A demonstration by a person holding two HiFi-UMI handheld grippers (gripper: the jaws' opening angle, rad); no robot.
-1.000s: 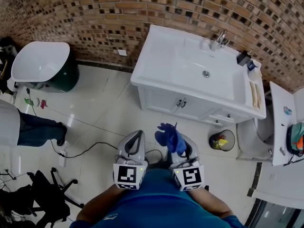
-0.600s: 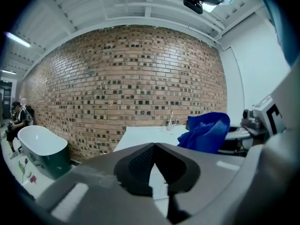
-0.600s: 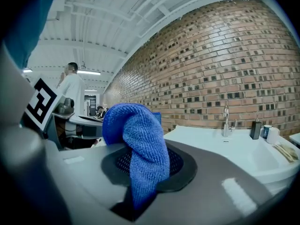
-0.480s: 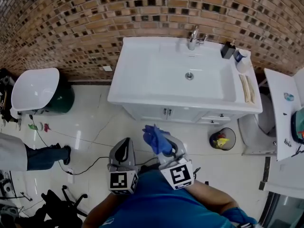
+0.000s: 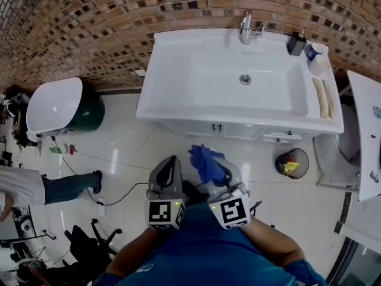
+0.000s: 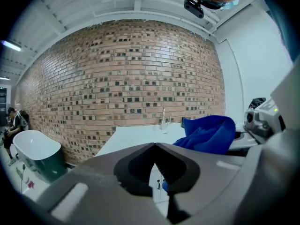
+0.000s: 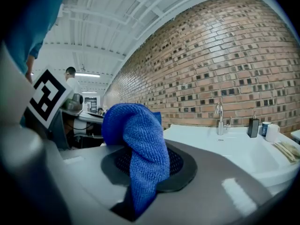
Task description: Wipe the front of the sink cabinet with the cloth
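Right gripper [image 7: 149,170]: jaws clenched on the blue cloth [image 7: 138,139], which bunches up above the pads and hangs down through them. Left gripper [image 6: 154,146]: jaws closed together, nothing between them. In the head view the two grippers sit side by side over the tiled floor [image 5: 131,136]. The cloth faces the front of the white sink cabinet [image 5: 238,130], apart from it. Faucet [image 5: 246,27] at the basin's rear; waste bin [image 5: 292,162] near the cabinet's right end.

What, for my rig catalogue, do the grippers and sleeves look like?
The left gripper and right gripper are rounded grey shells with black pads, each backed by a white cube bearing black square markers. The person wears a blue shirt.
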